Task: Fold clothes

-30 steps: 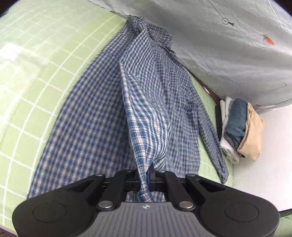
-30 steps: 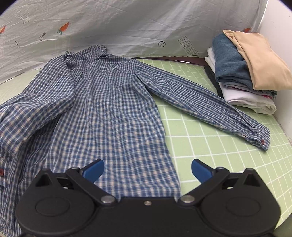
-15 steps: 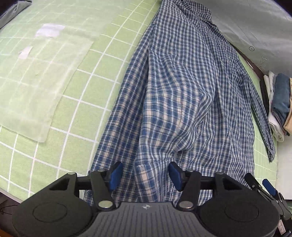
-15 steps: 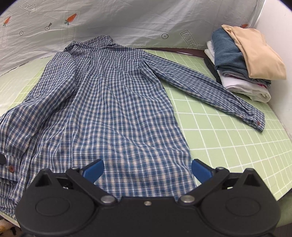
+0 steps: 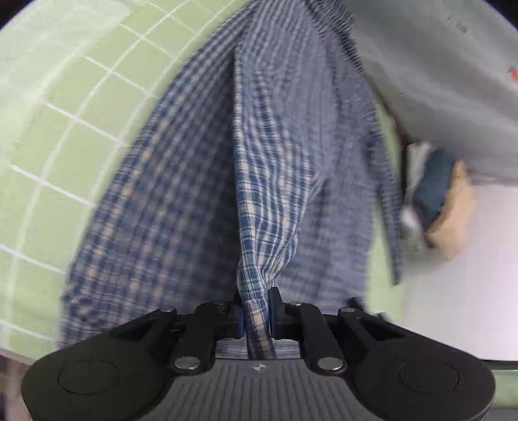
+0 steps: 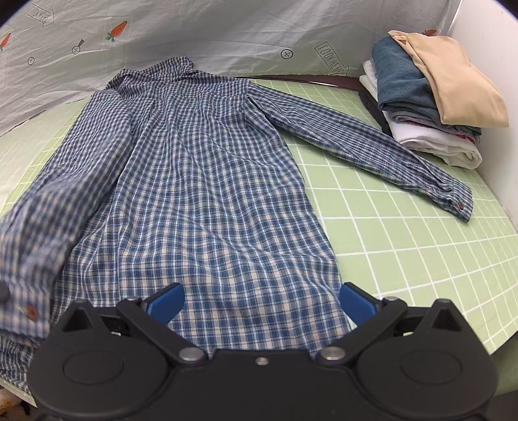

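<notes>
A blue and white checked shirt (image 6: 210, 194) lies flat, collar away from me, on the green grid mat (image 6: 404, 243). Its right sleeve (image 6: 372, 149) stretches toward the folded pile. The left sleeve (image 6: 64, 200) is raised at the left, blurred. In the left wrist view my left gripper (image 5: 255, 311) has its jaws closing, and a strip of the shirt's cloth (image 5: 259, 226) rises between the pads in a taut fold. My right gripper (image 6: 260, 301) hangs open over the shirt's hem with the cloth beneath its fingers, gripping nothing.
A pile of folded clothes (image 6: 430, 97), tan on top of blue and white, stands at the back right against a white wall. A pale printed sheet (image 6: 226, 29) hangs behind the mat. The mat's front edge runs near my right gripper.
Half a second ago my left gripper stood open over flat cloth. Now its jaws have come together around a strip of the shirt, which is pulled up into a ridge. The right gripper has stayed open.
</notes>
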`<action>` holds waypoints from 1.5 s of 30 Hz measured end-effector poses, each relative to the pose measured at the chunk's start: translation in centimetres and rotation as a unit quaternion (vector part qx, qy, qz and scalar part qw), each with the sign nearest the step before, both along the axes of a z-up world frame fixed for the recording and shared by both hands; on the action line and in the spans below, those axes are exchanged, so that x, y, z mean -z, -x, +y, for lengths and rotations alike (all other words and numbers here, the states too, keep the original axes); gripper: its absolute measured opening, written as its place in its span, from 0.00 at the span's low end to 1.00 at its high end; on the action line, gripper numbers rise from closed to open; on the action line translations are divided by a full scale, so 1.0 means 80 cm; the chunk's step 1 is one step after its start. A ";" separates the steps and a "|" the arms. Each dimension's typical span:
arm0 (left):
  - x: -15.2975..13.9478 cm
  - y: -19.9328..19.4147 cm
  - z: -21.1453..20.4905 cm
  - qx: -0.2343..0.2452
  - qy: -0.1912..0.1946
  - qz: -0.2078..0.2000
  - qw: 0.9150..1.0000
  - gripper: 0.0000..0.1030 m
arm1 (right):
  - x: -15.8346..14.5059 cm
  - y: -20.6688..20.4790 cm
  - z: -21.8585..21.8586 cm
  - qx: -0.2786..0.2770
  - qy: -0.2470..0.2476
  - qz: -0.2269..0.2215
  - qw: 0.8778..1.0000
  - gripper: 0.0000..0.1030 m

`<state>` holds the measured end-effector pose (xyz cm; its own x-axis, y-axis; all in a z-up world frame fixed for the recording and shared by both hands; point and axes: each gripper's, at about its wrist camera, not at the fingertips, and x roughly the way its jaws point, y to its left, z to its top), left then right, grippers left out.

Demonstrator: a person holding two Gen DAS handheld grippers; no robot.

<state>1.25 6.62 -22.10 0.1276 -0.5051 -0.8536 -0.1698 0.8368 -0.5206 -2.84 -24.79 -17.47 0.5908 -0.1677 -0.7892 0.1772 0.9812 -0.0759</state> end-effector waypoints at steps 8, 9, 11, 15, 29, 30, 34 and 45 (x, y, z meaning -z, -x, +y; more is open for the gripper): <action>-0.037 -0.002 -0.005 -0.002 -0.027 -0.063 0.998 0.62 | 0.006 -0.010 -0.022 0.013 -0.016 0.002 1.000 1.00; -0.043 -0.005 -0.007 0.001 -0.041 -0.074 0.996 0.62 | 0.008 -0.013 -0.025 0.016 -0.022 0.003 1.000 1.00; -0.052 -0.010 -0.009 0.001 -0.057 -0.091 0.994 0.65 | 0.012 -0.018 -0.034 0.027 -0.035 0.004 0.999 1.00; -0.051 -0.018 -0.001 -0.017 -0.066 -0.094 0.993 0.66 | 0.021 -0.030 -0.055 0.054 -0.057 0.008 0.997 1.00; -0.024 -0.135 -0.036 0.010 -0.148 -0.075 0.986 0.66 | 0.051 -0.098 -0.142 0.183 -0.091 -0.006 0.979 1.00; -0.021 -0.145 -0.039 0.016 -0.152 -0.076 0.985 0.67 | 0.051 -0.106 -0.150 0.191 -0.092 -0.010 0.977 1.00; -0.016 -0.170 -0.055 0.027 -0.172 -0.084 0.981 0.73 | 0.053 -0.135 -0.190 0.230 -0.107 -0.039 0.967 1.00; -0.008 -0.191 -0.086 0.046 -0.239 -0.092 0.966 0.95 | 0.065 -0.161 -0.317 0.349 -0.055 -0.064 0.933 1.00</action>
